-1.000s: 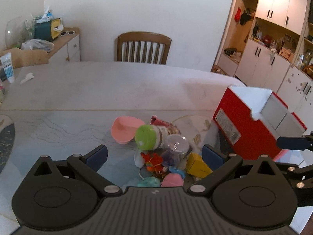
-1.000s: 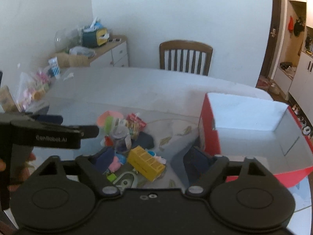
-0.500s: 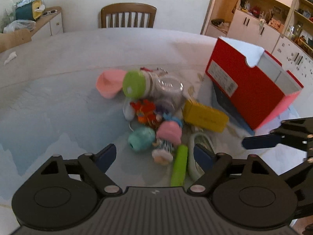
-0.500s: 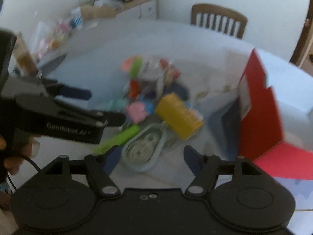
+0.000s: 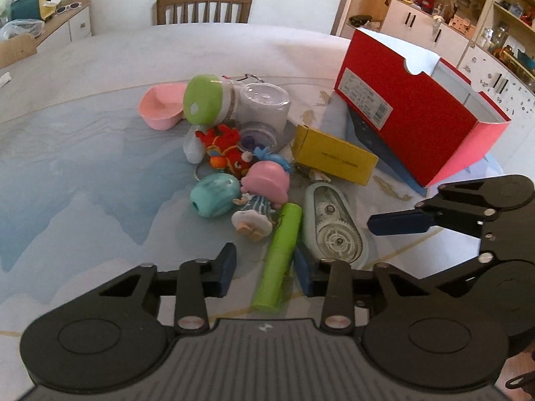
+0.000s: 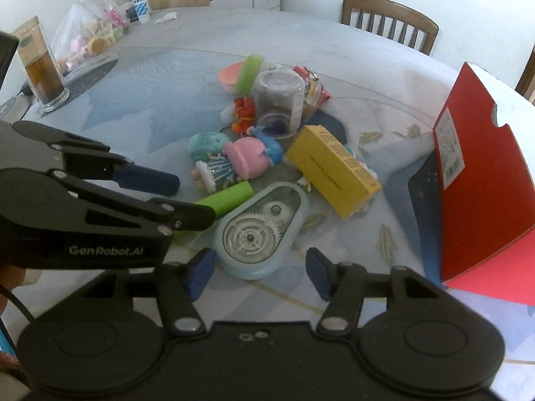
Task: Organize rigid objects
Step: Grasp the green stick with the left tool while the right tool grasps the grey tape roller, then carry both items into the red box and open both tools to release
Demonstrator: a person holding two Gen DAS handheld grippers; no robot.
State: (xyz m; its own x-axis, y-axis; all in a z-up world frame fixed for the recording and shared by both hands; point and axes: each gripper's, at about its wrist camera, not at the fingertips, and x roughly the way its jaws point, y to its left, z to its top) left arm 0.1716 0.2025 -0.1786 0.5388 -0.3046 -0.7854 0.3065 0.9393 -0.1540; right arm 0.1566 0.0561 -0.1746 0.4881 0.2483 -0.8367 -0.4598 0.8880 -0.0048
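Observation:
A pile of small objects lies mid-table: a green tube (image 5: 280,257), a pale blue tape dispenser (image 5: 336,227), a yellow box (image 5: 334,158), a pink-haired doll (image 5: 262,197), a teal toy (image 5: 214,198), a clear jar (image 5: 264,103) and a green-lidded jar (image 5: 204,98). An open red box (image 5: 414,113) stands at the right. My left gripper (image 5: 264,269) is open, its fingers either side of the green tube's near end. My right gripper (image 6: 255,272) is open around the near end of the tape dispenser (image 6: 260,230). The green tube (image 6: 227,197) lies just left of it.
A pink scoop (image 5: 160,107) lies behind the pile. A glass of dark liquid (image 6: 41,67) and a bag of items (image 6: 90,33) stand at the table's far left. A wooden chair (image 5: 204,5) is at the far side. Cabinets (image 5: 451,16) line the right wall.
Both grippers have tilted down and moved in over the pile. The left gripper's fingers have narrowed around the green tube. The right gripper now frames the tape dispenser.

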